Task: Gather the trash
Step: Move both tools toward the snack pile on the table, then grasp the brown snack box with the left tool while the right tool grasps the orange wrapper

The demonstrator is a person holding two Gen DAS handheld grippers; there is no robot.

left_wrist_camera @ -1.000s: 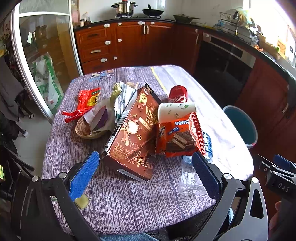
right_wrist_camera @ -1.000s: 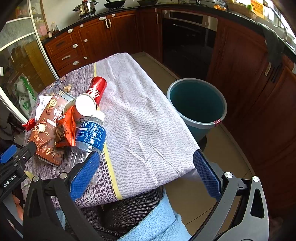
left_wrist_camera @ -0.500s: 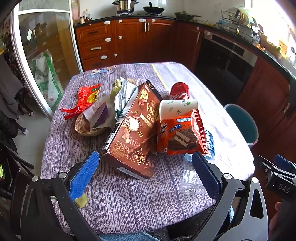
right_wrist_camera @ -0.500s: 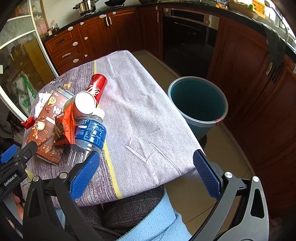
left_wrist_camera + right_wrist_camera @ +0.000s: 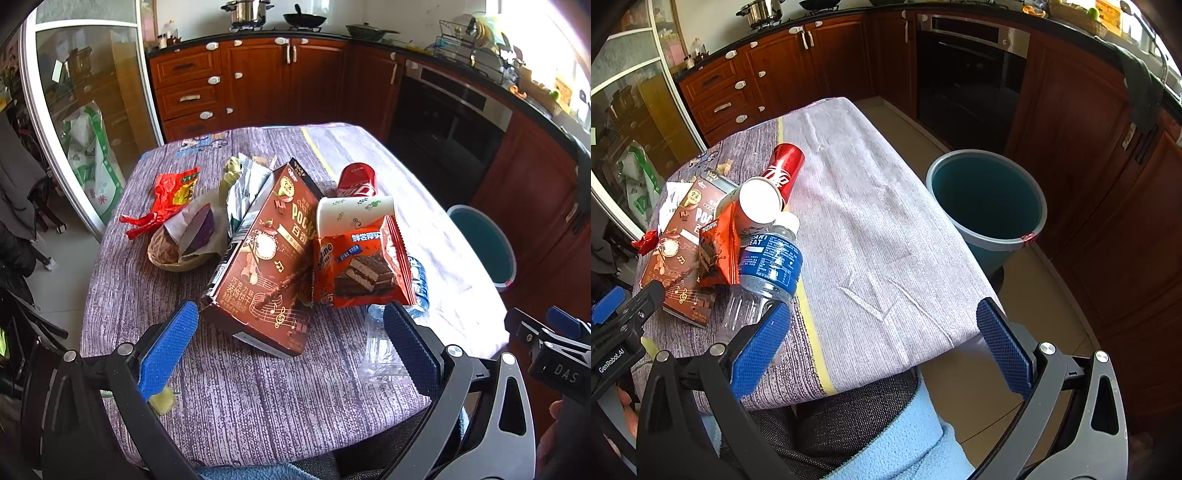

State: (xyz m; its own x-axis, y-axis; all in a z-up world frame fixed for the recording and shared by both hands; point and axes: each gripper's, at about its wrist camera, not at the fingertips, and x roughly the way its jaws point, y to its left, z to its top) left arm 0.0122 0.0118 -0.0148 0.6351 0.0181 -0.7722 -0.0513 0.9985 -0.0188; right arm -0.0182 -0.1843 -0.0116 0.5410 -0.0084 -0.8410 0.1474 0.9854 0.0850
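A: Quick pass. Left tool [image 5: 286,343] has its blue pads spread wide, nothing between them, hovering at the near edge of the cloth-covered worktop [image 5: 236,398]. Right tool [image 5: 882,343] is the same: wide apart, empty, over the pale half of the cloth.

B: Where's the trash?

A: Piled mid-worktop. Brown cardboard Pocky box [image 5: 269,258] is propped at a tilt, with the orange foil wafer wrapper [image 5: 362,266] leaning on it. White paper cup with leaf print [image 5: 354,214] lies on its side, touching the red soda can [image 5: 783,166]. Clear plastic bottle with blue label [image 5: 768,266] lies just beside the right tool's left pad. Red crinkled snack wrapper [image 5: 170,199] and a small woven basket holding paper scraps [image 5: 177,251] sit further left.

B: Why the bin there?

A: Teal plastic bin [image 5: 988,199] stands on the floor just off the worktop's right edge, probably so the right tool can drop stuff straight in. It looks empty.

B: Anything unclear?

A: Bottle is mostly hidden behind the wrapper in the left view. Basket contents are hard to identify. Small yellowish scrap [image 5: 162,400] by the left pad is unidentifiable.
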